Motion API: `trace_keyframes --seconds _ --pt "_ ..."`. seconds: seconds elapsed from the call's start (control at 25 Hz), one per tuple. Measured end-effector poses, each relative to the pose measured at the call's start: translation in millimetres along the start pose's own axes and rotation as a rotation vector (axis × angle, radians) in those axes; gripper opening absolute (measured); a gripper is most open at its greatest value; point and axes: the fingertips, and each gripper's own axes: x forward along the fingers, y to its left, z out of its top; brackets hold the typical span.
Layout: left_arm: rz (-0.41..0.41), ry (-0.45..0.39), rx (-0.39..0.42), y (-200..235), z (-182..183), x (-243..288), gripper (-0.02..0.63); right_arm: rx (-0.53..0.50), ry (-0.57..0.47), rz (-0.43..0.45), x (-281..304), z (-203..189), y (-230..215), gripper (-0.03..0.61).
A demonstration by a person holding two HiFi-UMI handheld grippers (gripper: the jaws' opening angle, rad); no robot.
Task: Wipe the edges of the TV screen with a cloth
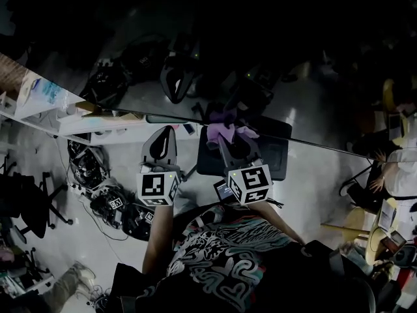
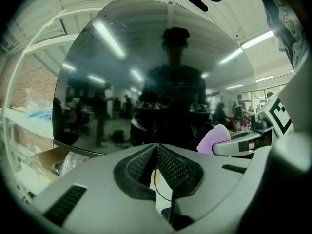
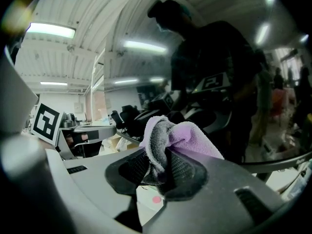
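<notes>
I found the TV screen [image 1: 280, 64] filling the head view from 9 through 3 o'clock, its lower edge crossing the middle. My right gripper [image 3: 161, 165] was clamped on the purple cloth [image 3: 187, 136], which sat at that edge near centre; contact was unconfirmed. My left gripper [image 2: 156, 152], at its 9 o'clock, had its jaws together and empty. I judged the wiping barely begun, with most edges outstanding.

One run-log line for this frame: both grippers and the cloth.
left gripper: shut, empty, by TV screen edge | right gripper: shut on purple cloth | cloth at screen edge, contact unclear
</notes>
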Motion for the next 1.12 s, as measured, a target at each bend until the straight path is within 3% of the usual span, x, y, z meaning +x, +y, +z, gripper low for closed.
trace_keyframes --seconds 0.4,0.72,1.12 --pt "-0.002 -0.004 0.011 11 3 5 0.018 0.003 -0.01 -0.009 1 4 4 0.121" --pt "-0.044 0.0 0.013 9 2 6 0.018 0.021 -0.026 -0.065 -2 5 4 0.121" --pt "-0.084 0.008 0.009 41 -1 7 0.018 0.042 -0.044 -0.109 16 8 22 0.121"
